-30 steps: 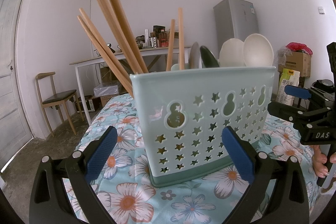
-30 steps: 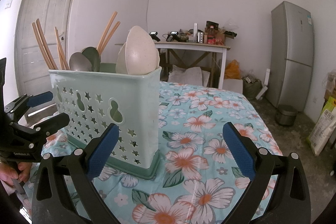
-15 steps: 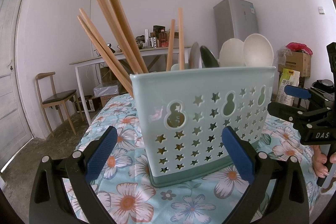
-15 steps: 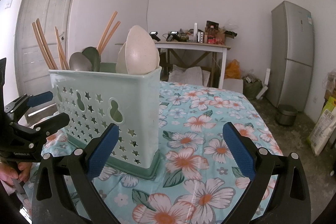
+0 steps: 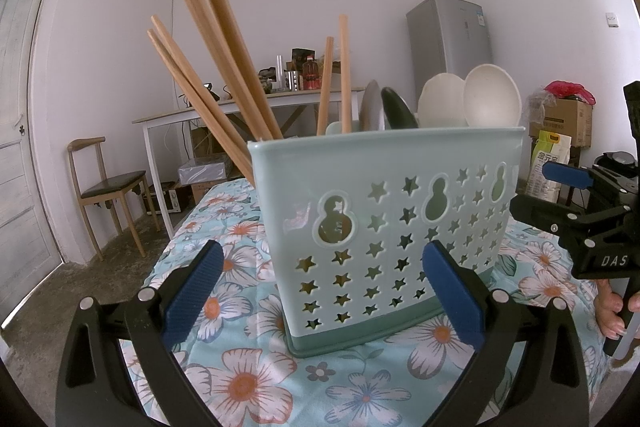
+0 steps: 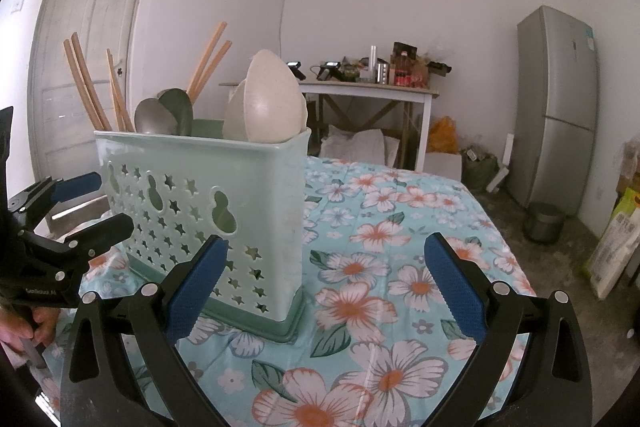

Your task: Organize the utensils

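Left wrist view, left to right: left gripper empty, fingers spread, facing the caddy's perforated wall. Chopsticks lean in the left compartment, spoons upright at right. Caddy stands centre frame on the floral table. Right gripper likewise spread, empty, beside the caddy's end. Judgement: sorting looks finished; both held back.

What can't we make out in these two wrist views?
- Both views: lower ends of the chopsticks and spoons, hidden by the caddy wall.
- Caddy dividers: not visible.
- Left view: right gripper body cut off by the frame edge.
- Back table items: too small.
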